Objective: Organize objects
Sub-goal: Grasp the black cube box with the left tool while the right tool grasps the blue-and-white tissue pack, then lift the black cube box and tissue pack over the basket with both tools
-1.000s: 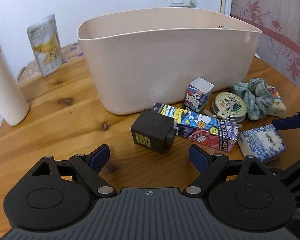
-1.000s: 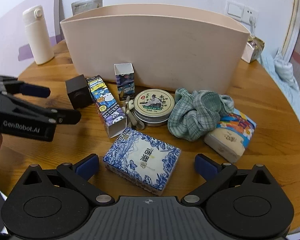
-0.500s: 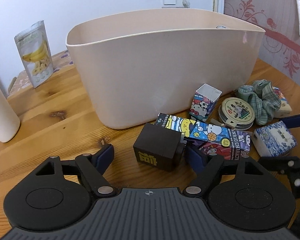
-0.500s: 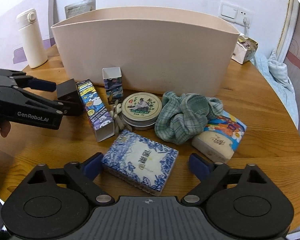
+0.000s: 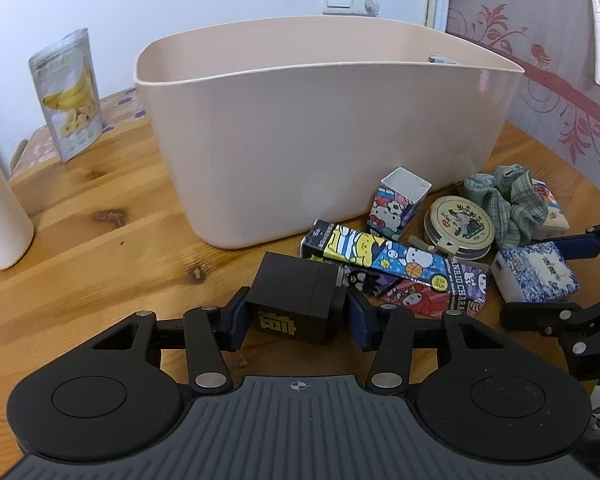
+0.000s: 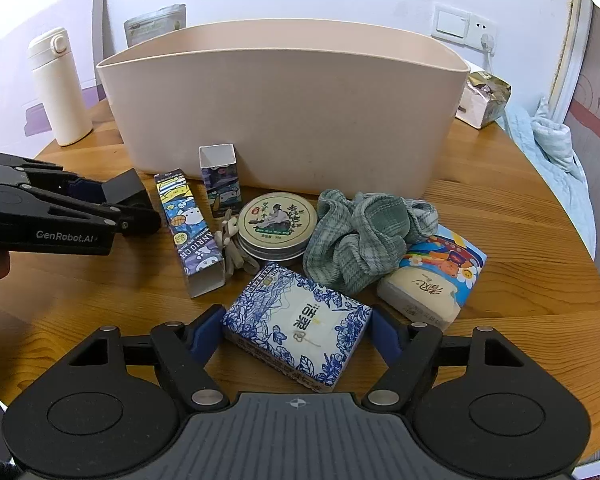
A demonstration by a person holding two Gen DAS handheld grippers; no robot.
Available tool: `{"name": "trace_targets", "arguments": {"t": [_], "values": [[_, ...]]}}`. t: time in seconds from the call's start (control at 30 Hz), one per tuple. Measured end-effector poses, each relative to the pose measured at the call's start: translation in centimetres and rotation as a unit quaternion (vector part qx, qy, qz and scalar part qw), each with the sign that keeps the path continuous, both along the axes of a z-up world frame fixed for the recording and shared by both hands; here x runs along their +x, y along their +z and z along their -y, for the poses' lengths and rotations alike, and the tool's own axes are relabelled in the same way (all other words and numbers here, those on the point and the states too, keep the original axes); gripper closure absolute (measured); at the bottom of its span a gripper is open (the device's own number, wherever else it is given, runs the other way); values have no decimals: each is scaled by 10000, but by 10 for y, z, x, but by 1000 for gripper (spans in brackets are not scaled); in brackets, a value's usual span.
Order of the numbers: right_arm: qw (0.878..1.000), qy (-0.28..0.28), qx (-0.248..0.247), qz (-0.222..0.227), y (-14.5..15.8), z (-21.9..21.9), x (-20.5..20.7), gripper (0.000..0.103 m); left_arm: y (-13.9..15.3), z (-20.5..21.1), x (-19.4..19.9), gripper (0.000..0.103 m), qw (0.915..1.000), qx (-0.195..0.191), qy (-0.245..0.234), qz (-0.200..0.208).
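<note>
While the left tongs [image 5: 296, 316] are closing in on the small black cube-shaped box [image 5: 296, 300], their blue pads are sitting against its two sides, the box resting on the round wooden counter [image 5: 100, 240] just in front of the big beige plastic tub [image 5: 320, 140]. Beside them, the right tongs [image 6: 296, 334] are narrowing around the blue-and-white floral tissue pack [image 6: 296, 328], pads touching or nearly touching its ends; I cannot tell if they are pressing. A long cartoon-printed carton [image 6: 190, 224], a round illustrated tin [image 6: 277, 222] and a crumpled green checked cloth [image 6: 360, 236] are lying between the pack and the tub.
</note>
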State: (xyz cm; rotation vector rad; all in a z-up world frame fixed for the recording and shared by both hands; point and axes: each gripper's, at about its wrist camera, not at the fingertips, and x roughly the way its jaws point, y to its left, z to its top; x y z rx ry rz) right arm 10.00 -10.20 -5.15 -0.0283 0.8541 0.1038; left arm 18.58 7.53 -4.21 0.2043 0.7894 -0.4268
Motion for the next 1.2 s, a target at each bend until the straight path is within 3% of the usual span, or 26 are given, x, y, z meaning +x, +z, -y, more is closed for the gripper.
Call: {"name": "trace_targets", "arguments": {"t": [0.33, 0.7, 1.2], "values": [[9997, 39, 126, 213, 16, 9, -7, 28, 20, -8, -20, 53, 9996, -120, 226, 126], [9967, 49, 262, 771, 52, 33, -4, 28, 71, -1, -38, 53, 9968, -382, 369, 594], [9895, 45, 232, 1424, 99, 65, 22, 28, 119, 17, -12, 53, 9897, -621, 657, 1111]]}}
